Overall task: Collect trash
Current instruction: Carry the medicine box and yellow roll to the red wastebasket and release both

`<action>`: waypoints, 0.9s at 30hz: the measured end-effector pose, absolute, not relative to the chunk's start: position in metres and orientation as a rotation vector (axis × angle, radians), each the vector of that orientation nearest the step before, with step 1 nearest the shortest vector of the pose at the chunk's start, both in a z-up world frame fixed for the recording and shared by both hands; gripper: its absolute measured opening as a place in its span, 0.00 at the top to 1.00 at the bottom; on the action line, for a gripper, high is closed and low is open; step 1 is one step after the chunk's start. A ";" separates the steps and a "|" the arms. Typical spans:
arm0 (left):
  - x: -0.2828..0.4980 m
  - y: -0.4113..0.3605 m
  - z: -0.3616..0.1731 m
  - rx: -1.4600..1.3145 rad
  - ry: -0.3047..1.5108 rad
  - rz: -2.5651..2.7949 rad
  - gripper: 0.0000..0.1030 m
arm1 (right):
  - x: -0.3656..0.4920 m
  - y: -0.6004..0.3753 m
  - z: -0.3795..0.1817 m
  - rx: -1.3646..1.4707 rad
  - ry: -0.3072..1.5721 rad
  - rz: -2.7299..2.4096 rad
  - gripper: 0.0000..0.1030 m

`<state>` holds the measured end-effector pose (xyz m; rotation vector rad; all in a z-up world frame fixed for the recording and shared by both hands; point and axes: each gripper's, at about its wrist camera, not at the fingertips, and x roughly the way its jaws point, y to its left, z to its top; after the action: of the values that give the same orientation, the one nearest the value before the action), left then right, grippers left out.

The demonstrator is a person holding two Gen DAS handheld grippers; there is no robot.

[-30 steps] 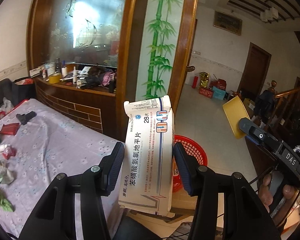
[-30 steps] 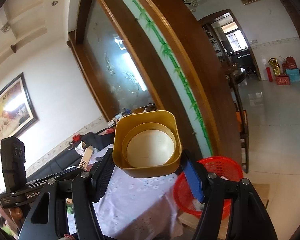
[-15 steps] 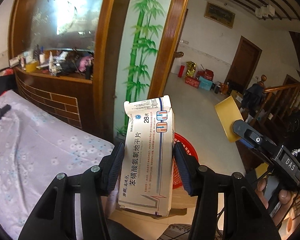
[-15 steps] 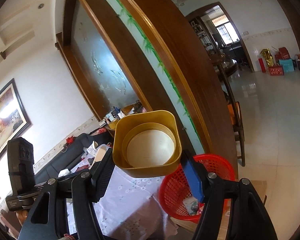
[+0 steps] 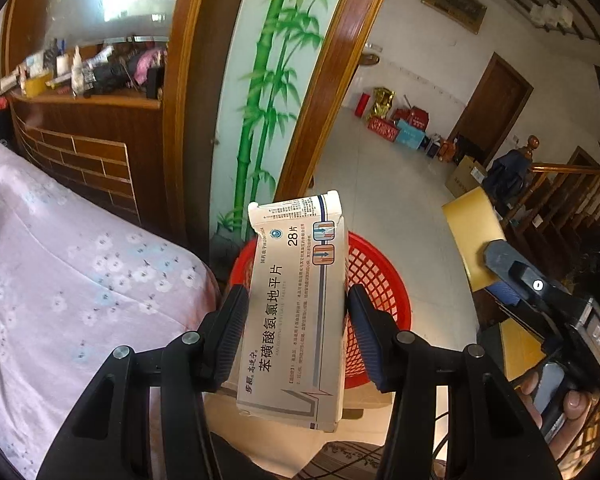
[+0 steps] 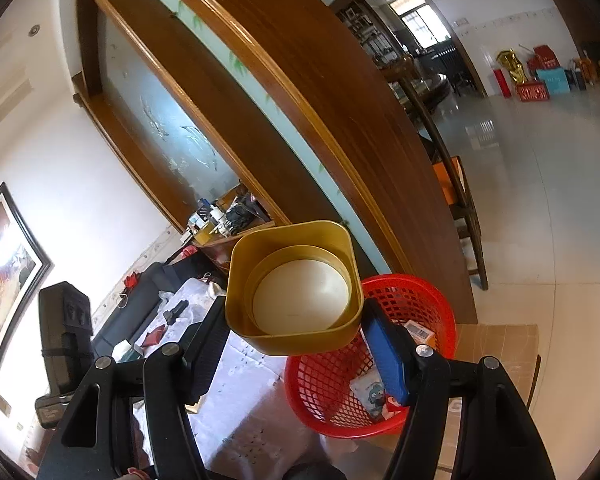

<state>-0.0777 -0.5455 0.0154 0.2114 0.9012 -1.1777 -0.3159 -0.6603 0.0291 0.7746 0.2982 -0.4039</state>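
Note:
My left gripper [image 5: 294,320] is shut on a white medicine box [image 5: 296,308] with blue print, held upright in front of a red mesh basket [image 5: 380,280]. My right gripper [image 6: 296,328] is shut on a gold square lid [image 6: 294,286], hollow side toward the camera, held above and left of the red basket [image 6: 340,392]. The basket holds a few packets [image 6: 370,394]. In the left wrist view the gold lid [image 5: 474,236] and the right gripper's body [image 5: 548,312] show at the right.
A table under a floral cloth [image 5: 60,280] lies to the left, with small items on it [image 6: 156,332]. The basket stands on a cardboard box [image 6: 496,344] beside a wooden partition with a bamboo panel [image 5: 268,92]. Tiled floor [image 5: 380,184] lies beyond.
Both grippers have swung toward the red basket, which now sits larger and closer behind the held box and below the lid. Both grips are unchanged.

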 end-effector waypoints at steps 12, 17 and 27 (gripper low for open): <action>-0.062 -0.571 -0.010 0.202 1.014 -1.191 0.51 | -0.311 -0.677 0.014 0.812 0.326 -0.397 0.31; -0.064 -0.584 -0.019 0.221 1.043 -1.201 0.51 | -0.311 -0.683 0.011 0.824 0.333 -0.391 0.31; -0.058 -0.589 -0.036 0.246 1.062 -1.191 0.34 | -0.300 -0.705 -0.023 0.991 0.376 -0.390 0.22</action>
<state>-0.0576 -0.5890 -0.0361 0.2462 1.0621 -1.1906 -0.3002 -0.7048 -0.0234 0.9909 0.3759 -0.3898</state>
